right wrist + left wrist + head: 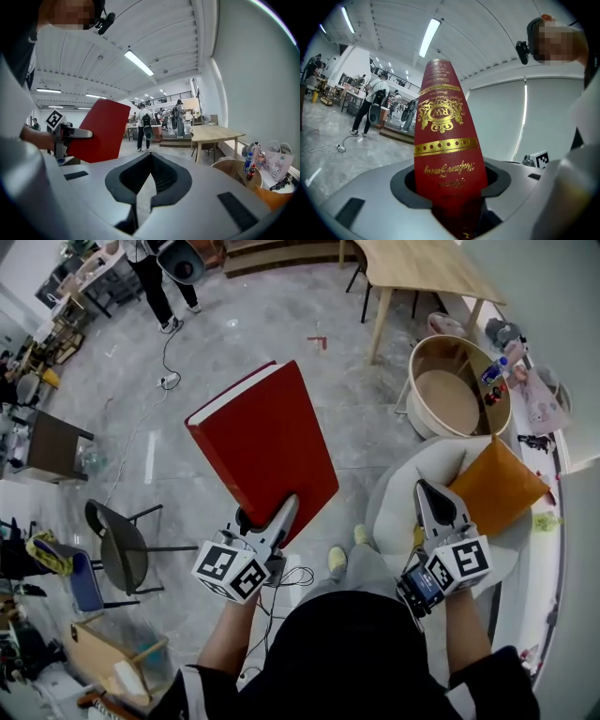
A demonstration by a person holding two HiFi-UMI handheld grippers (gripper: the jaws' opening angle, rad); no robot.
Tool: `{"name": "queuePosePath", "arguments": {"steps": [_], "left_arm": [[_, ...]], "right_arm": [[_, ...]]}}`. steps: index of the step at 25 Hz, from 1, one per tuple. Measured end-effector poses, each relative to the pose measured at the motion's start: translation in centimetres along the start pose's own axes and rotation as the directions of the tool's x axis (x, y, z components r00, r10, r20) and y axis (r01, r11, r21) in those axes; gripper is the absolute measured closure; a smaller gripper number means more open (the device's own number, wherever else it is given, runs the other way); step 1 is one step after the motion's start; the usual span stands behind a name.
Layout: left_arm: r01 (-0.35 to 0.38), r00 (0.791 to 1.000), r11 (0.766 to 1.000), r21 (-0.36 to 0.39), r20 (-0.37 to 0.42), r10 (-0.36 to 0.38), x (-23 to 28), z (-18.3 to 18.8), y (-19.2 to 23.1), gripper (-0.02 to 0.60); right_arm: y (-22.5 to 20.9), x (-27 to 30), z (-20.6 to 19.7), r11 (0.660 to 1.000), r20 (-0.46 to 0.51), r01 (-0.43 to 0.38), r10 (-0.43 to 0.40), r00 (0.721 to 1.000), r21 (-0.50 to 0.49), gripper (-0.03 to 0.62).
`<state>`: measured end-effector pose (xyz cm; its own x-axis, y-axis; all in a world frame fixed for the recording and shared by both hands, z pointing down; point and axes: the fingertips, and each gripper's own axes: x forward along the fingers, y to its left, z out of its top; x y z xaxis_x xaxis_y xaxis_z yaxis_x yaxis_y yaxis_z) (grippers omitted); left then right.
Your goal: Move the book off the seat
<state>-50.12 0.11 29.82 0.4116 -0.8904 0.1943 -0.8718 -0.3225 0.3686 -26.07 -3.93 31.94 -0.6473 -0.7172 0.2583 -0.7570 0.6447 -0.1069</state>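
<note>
Left gripper (pixel 272 521) clamps the red book (pixel 267 442) by its end — right gripper (pixel 427 487) closed, empty.

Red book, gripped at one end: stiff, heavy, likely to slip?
Probably stiff: the book stands flat and unbent above the left gripper. Likely hefty and top-heavy, since it is thick and held near its bottom end. With one narrow grip, it may pivot if swung.

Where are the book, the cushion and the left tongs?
book (pixel 267 442), head view, middle of red cover
cushion (pixel 497 486), head view, middle of orange face
left tongs (pixel 270 512), head view, midway between the tips gripping the book
</note>
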Motion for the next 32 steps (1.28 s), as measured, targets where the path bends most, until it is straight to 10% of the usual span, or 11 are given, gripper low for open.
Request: {"name": "queuePosePath", "arguments": {"steps": [32], "left_arm": [[0.221, 0.973, 0.972, 0.077, -0.084, -0.214, 27.2, 8.1, 2.9, 0.328]], "right_arm": [[-20.7, 11.6, 5.2, 0.965, 0.018, 0.251, -0.253, 0.967, 0.077, 0.585]]}}
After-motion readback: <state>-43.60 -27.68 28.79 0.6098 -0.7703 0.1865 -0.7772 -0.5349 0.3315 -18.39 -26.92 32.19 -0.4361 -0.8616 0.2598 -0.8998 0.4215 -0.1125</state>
